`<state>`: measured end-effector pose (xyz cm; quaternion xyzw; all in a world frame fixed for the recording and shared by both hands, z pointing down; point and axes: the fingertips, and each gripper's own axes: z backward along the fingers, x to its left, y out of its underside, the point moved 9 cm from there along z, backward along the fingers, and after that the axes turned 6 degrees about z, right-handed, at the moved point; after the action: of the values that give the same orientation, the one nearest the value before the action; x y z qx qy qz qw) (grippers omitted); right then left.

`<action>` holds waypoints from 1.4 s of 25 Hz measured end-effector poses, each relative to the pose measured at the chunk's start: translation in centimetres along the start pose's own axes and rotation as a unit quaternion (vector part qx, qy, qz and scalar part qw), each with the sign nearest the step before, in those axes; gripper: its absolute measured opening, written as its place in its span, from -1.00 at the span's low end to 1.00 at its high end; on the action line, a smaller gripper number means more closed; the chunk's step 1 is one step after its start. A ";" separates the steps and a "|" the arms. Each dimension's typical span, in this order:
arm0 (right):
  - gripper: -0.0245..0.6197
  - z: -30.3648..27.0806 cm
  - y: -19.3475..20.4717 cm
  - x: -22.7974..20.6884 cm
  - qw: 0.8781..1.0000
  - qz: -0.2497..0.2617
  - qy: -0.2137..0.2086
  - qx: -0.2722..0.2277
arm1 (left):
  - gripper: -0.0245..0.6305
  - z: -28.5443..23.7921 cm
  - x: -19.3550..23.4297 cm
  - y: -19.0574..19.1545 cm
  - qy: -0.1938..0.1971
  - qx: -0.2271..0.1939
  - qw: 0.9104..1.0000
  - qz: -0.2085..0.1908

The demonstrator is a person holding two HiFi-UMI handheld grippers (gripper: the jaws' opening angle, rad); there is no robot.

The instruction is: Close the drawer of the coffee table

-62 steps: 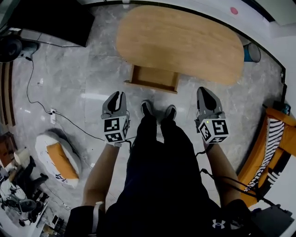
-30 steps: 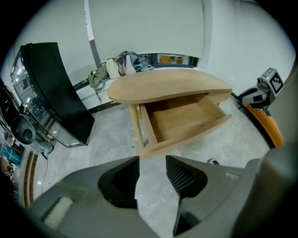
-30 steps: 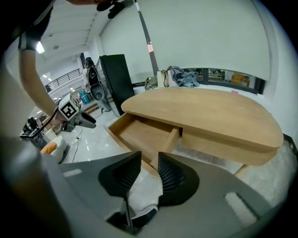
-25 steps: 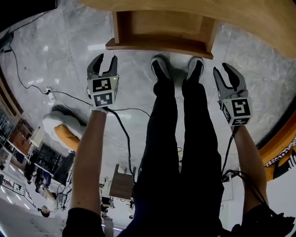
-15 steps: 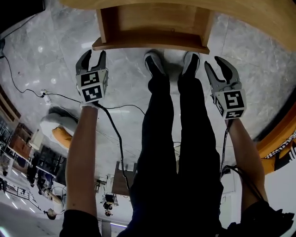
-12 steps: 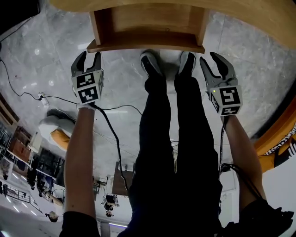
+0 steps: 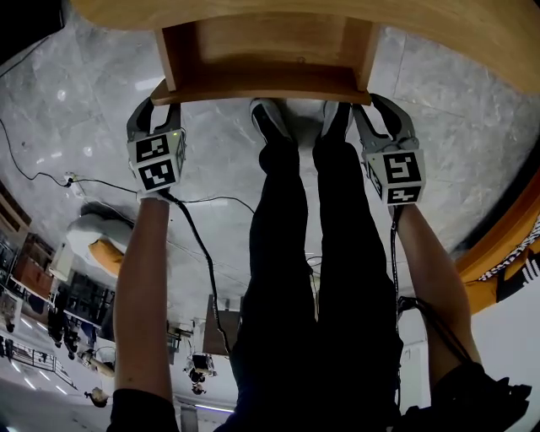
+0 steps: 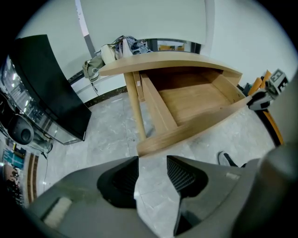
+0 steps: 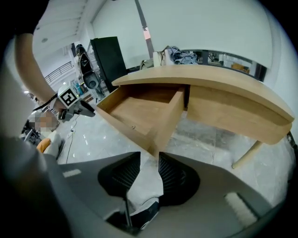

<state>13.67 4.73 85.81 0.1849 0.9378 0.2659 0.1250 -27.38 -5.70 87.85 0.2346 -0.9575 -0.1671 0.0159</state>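
You've lowered the left gripper (image 7: pixel 154 111) and right gripper (image 7: pixel 377 114) to the front corners of the drawer (image 7: pixel 261 80), which is still pulled out from under the desk (image 7: pixel 439 25); both jaws are apart and empty, the left pair just widened, the right just narrowed slightly, so the push looks next.

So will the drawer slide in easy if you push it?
Probably. The drawer is wooden boards, so it should stay stiff, not bend. It looks empty, so likely light to push. It's wide, though, so a shove at one corner might twist and jam it under the table.
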 end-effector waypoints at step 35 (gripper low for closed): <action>-0.63 -2.1 -6.6 -5.7 0.986 -0.122 0.050 -0.106 | -0.41 -1.2 1.3 -8.4 0.001 -0.063 0.997 0.053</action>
<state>16.28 -3.75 84.72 0.0418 0.9251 0.3551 0.1281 -24.71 -13.69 86.16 0.1825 -0.9559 -0.2264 0.0400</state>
